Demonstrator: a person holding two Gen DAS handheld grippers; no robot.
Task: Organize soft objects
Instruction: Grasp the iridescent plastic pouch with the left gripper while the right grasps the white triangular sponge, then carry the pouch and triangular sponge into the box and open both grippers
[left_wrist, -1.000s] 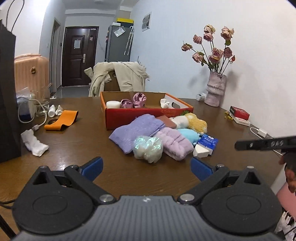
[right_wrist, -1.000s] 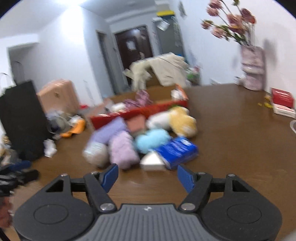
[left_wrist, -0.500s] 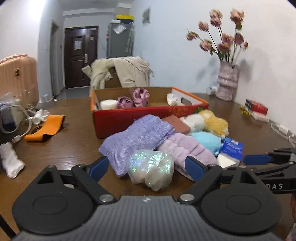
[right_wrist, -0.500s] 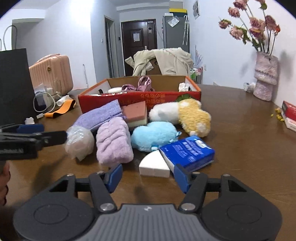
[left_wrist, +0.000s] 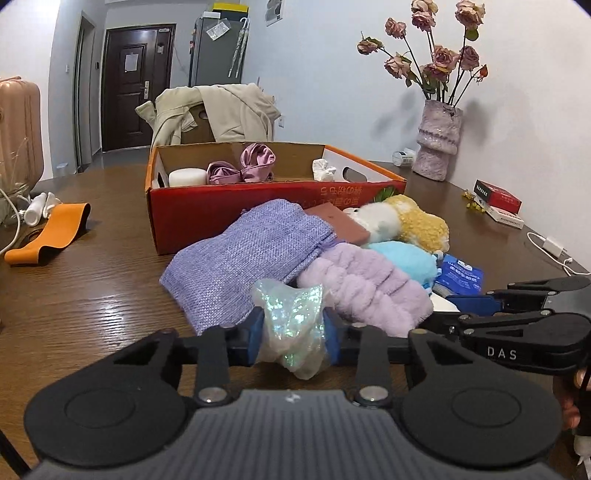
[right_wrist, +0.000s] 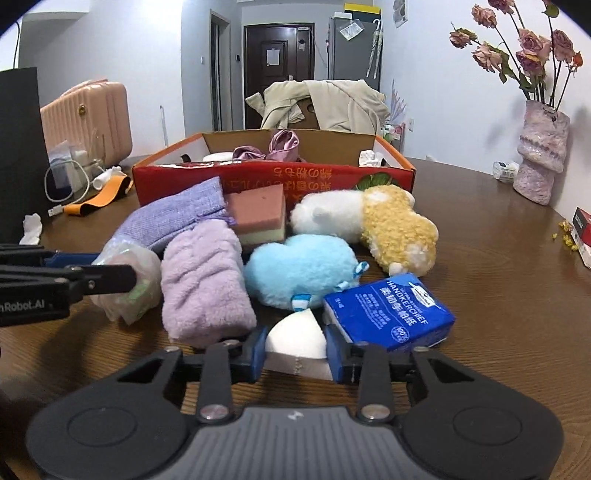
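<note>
With my left gripper (left_wrist: 293, 334) jaws pinched on the iridescent pouch (left_wrist: 290, 325) and my right gripper (right_wrist: 295, 352) jaws closed on the white sponge wedge (right_wrist: 295, 341), both low over the tabletop (right_wrist: 498, 295), I judge the grasping step done; next comes lifting each into the red box (right_wrist: 273, 175).

Glossy wood table (left_wrist: 92, 295), iridescent plastic bag (left_wrist: 291, 325)

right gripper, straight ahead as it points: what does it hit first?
Right gripper is shut on the white sponge wedge; pushed on, that probably meets the blue plush first, depth uncertain.
</note>
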